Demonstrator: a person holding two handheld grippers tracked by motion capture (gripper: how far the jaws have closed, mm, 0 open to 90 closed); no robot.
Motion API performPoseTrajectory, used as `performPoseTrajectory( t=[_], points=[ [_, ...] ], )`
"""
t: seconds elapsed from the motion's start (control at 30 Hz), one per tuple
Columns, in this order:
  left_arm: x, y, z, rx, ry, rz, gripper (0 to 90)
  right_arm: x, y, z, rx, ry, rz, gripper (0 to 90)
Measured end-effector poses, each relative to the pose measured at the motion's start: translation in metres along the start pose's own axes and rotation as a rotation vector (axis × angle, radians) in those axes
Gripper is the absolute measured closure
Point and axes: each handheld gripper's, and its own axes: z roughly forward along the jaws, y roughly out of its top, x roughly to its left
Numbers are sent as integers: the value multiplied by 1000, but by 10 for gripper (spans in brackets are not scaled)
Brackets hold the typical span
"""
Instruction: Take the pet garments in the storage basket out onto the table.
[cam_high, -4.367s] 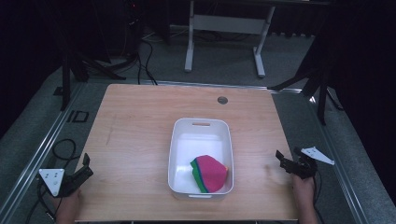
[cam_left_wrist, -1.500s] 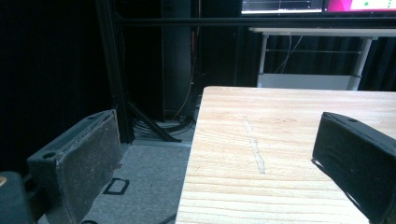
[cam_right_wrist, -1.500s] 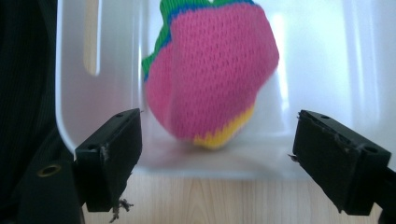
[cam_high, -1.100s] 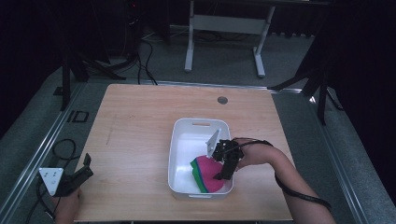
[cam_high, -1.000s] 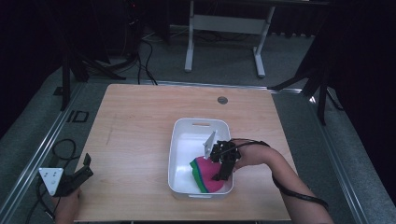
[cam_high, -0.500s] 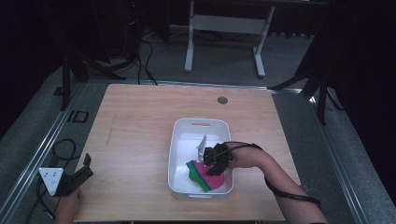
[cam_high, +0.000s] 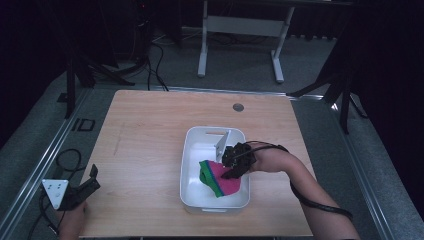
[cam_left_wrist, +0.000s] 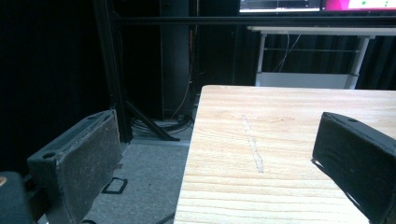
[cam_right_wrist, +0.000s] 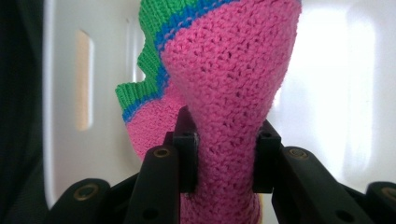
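Pink knit (cam_right_wrist: 224, 93) btm cut off by frame edge; pinched part hidden betw jaws.

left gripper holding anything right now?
No: in the left gripper view, the left gripper has its jaws spread wide with just bare wooden table between them.

No text, label, brand, number or sign can be read anywhere.
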Motion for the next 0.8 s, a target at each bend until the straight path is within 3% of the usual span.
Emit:
performPoseTrajectory(
  t=[0.33,0.53,0.8],
  points=[
    [0,0,0,0,0,4,18,0,1,-44,-71,-54,2,703],
    [0,0,1,2,2,7,18,0,-4,-61,-81,-82,16,703],
    [-1,0,1,1,-1,5,18,0,-29,-86,-104,-132,47,701]
  ],
)
